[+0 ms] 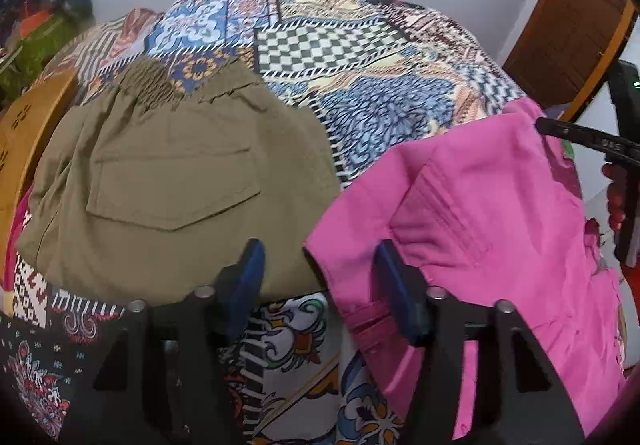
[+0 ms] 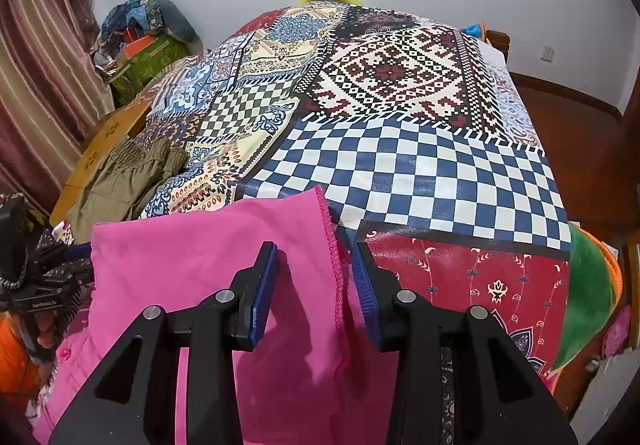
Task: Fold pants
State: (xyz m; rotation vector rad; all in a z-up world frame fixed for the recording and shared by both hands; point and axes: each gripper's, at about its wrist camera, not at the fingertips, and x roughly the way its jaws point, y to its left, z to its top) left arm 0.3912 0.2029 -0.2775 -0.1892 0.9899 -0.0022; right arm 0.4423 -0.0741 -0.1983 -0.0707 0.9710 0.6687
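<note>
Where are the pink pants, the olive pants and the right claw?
pink pants (image 1: 472,213), left wrist view, upper panel.
olive pants (image 1: 172,185), left wrist view, pocket flap.
right claw (image 2: 314,297), right wrist view, gap between fingertips.

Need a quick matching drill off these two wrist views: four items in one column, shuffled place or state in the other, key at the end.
Things:
1. olive pants
2. pink pants
3. left gripper
4. patchwork cloth

Descriptions:
A. open, holding nothing
B. covers the table
C. already folded, flap pocket up
D. between both grippers, trimmed hem by the right gripper

Pairs: 1-C, 2-D, 3-A, 4-B
</note>
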